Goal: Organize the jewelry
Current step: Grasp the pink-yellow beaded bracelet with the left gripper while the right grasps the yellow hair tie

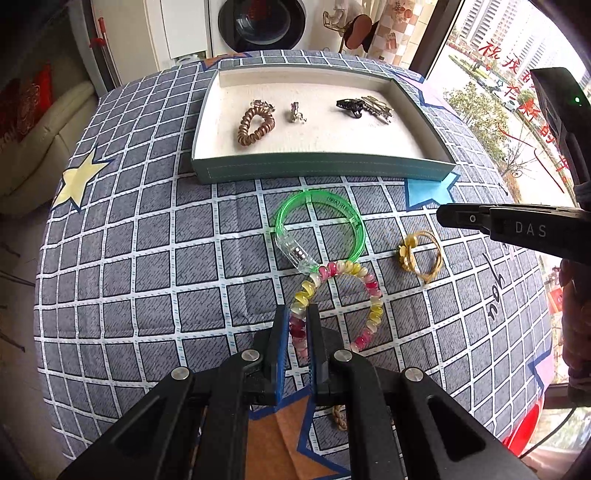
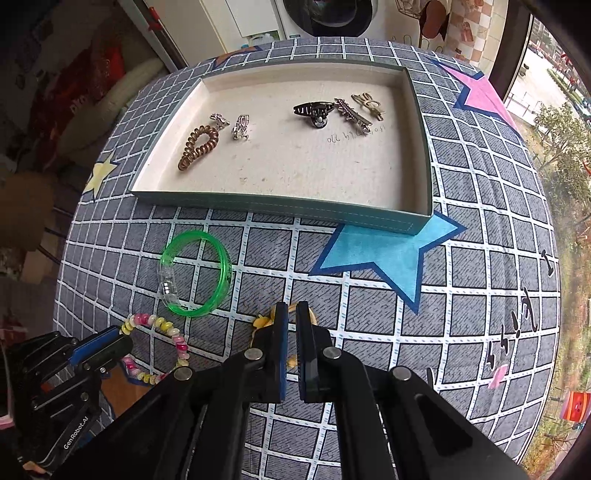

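A pink-and-yellow spiral hair tie [image 1: 364, 280] lies on the checked cloth; my left gripper [image 1: 297, 314] is shut on its left side. It also shows in the right wrist view [image 2: 162, 326]. A green bangle [image 1: 319, 225] [image 2: 195, 273] lies just beyond it. A gold flower hair tie [image 1: 419, 254] lies to the right. In the right wrist view my right gripper [image 2: 291, 308] stands over this gold tie [image 2: 264, 321], jaws nearly closed; whether it grips it is hidden. The green-walled tray [image 1: 321, 171] [image 2: 280, 205] holds a brown spiral tie [image 1: 255, 125], silver pieces and dark clips [image 1: 351, 105].
The right gripper's body [image 1: 517, 225] reaches in from the right in the left wrist view. A washing machine [image 1: 262, 22] stands beyond the table. A window [image 1: 509, 92] is at the right. A small braided piece [image 1: 340, 417] lies under my left gripper.
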Available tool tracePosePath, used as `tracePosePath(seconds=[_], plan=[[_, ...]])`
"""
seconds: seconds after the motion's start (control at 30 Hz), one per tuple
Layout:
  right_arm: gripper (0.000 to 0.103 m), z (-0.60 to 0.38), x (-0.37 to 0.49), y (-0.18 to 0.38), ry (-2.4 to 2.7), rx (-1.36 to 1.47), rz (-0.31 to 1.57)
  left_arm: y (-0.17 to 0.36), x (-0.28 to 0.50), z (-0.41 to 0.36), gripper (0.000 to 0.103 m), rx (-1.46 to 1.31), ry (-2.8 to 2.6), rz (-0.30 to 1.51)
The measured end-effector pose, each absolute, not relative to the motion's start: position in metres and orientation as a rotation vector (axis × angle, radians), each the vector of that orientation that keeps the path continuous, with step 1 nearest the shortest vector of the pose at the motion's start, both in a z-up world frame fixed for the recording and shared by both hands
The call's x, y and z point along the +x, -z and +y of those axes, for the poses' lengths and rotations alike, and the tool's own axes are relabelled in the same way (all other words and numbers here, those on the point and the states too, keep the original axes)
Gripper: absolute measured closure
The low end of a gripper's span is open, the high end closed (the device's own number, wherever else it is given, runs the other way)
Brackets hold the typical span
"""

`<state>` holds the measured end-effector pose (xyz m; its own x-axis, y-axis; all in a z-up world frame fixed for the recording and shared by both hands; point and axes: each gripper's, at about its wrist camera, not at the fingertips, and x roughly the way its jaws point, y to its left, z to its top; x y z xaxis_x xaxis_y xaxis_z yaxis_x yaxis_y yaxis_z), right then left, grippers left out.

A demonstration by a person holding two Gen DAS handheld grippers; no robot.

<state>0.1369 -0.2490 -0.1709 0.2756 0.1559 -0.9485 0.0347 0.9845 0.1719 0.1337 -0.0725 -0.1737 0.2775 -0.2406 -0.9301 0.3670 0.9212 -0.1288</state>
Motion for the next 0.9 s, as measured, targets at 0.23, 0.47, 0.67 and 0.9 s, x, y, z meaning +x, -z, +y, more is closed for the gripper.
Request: tracePosePath(seconds=[0.23, 0.47, 0.67, 0.9], plan=[[0.099, -0.254, 0.142, 0.165, -0.119, 0.207, 1.303, 0.16, 0.139, -0.066, 0.082, 0.094, 0.412, 1.193], [0.097, -0.243, 0.139, 0.194, -0.164, 0.239, 1.394, 0.161, 0.134, -0.061, 0.082, 0.092, 0.384, 1.201], [0.058, -0.228, 0.136, 0.205, -0.185, 0.249, 1.403, 0.162, 0.132, -0.049, 0.082, 0.081, 0.349, 1.21], [0.062, -0.208, 0.14, 0.219, -0.171, 0.143, 1.424, 0.162, 0.132, -0.044, 0.082, 0.07, 0.336, 1.21]])
